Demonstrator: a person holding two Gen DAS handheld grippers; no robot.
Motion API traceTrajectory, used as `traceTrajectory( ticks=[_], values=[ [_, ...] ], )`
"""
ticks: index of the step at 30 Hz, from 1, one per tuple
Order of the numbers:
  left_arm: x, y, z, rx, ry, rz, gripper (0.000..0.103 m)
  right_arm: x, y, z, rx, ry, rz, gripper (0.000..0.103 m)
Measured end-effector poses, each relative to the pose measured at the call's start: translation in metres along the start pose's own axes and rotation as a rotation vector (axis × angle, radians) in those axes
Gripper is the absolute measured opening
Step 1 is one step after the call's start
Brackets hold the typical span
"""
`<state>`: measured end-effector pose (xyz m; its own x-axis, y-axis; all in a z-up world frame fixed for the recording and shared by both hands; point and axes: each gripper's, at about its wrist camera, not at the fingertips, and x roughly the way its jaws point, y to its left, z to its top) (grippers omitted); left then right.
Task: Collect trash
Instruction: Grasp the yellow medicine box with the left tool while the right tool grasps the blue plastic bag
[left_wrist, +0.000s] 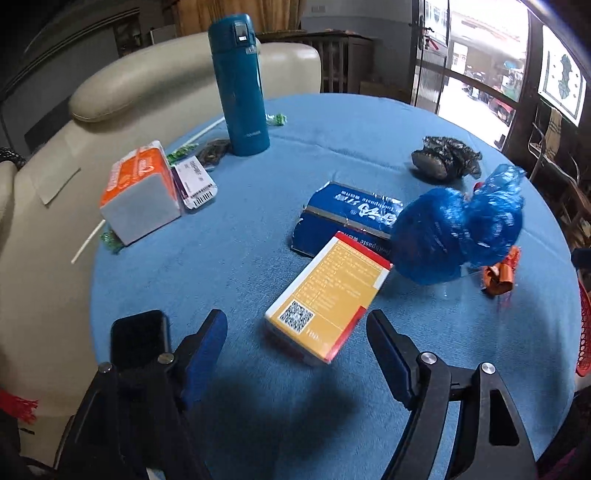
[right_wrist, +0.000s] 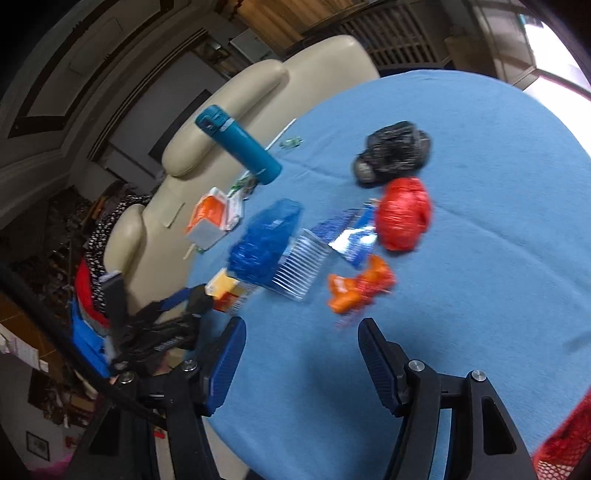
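Observation:
On the round blue-clothed table (left_wrist: 351, 122) lie a yellow and red carton (left_wrist: 325, 302), a torn blue toothpaste box (left_wrist: 343, 218), a knotted blue plastic bag (left_wrist: 458, 229), a crumpled black bag (left_wrist: 443, 157) and an orange wrapper (left_wrist: 498, 273). My left gripper (left_wrist: 295, 325) hovers open just short of the carton, with nothing gripped. The right wrist view adds a red bag (right_wrist: 404, 214), a clear ridged plastic tray (right_wrist: 301, 266) and the orange wrapper (right_wrist: 358, 284). My right gripper (right_wrist: 301, 325) is open over bare cloth, just short of that wrapper.
A teal flask (left_wrist: 242, 85) stands at the back. An orange and white tissue box (left_wrist: 142, 192), a white label (left_wrist: 195, 181) and green candy wrappers (left_wrist: 277, 119) lie on the left. A black phone (left_wrist: 138, 339) rests near the table edge. A cream sofa (left_wrist: 110, 96) borders the left, and a red mesh basket (right_wrist: 565, 450) sits at the right.

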<state>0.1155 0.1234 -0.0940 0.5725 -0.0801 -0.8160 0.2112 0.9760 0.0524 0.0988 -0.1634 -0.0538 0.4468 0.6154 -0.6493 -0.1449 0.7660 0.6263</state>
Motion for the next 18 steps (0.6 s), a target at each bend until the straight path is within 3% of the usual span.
traceTrajectory(
  ticks=[7,14,15,18],
  values=[
    [0.019,0.004,0.008,-0.031,0.010,-0.065,0.078,0.053,0.026,0.038,0.043,0.035,0.044,0.068],
    [0.025,0.003,0.009,-0.079,0.015,-0.157,0.078,0.102,0.031,0.046,0.081,0.077,-0.026,0.068],
    [0.026,0.002,0.008,-0.081,0.017,-0.161,0.073,0.106,0.031,0.046,0.081,0.079,-0.029,0.067],
    [0.031,-0.002,0.005,-0.083,0.039,-0.158,0.058,0.110,0.031,0.044,0.056,0.091,-0.017,0.042]
  ],
)
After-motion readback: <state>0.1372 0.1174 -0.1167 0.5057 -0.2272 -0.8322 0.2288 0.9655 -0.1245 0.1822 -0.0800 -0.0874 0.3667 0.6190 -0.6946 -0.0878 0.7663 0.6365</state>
